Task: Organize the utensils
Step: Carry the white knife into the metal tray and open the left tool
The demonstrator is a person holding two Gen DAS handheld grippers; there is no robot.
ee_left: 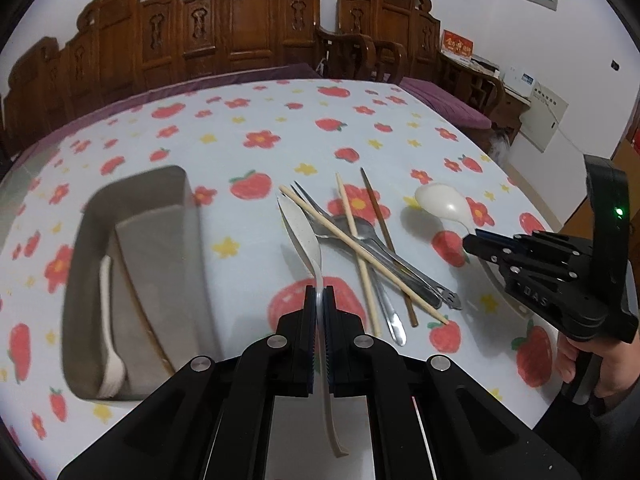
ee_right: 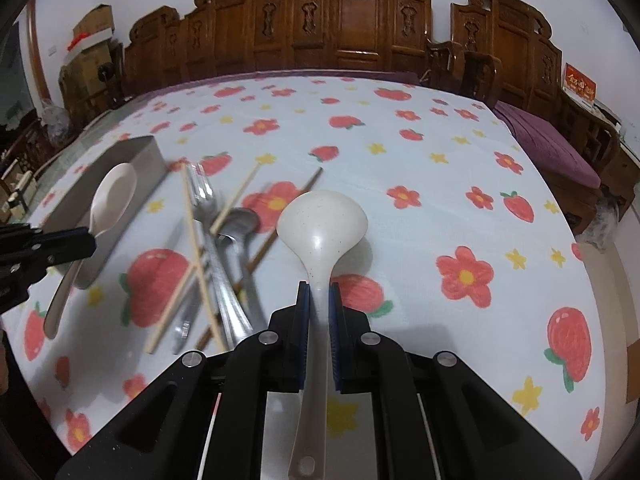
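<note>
My left gripper (ee_left: 319, 294) pinches the thin neck of a white spoon (ee_left: 304, 232). Seen from my right side, this spoon (ee_right: 114, 194) hangs just beside the gray tray (ee_right: 148, 152). My right gripper (ee_right: 318, 292) pinches the neck of a white ladle (ee_right: 322, 220), and its bowl sits out in front, over the flower cloth (ee_right: 440, 184).

The tray (ee_left: 192, 216) is to my left. It has a wall down the middle, and a white fork (ee_left: 110, 344) lies in the left part.

Between my two grippers is a messy pile (ee_left: 368, 256): chopsticks, a metal fork and a metal spoon, all crossed over each other.

What could go wrong? Both handles are smooth and I hold them by a thin part, so they could swing or slip out if I move fast. The long spoon handle could bump the tray wall and land in the wrong part. My grippers are near each other, so they could knock together or push the pile.
</note>
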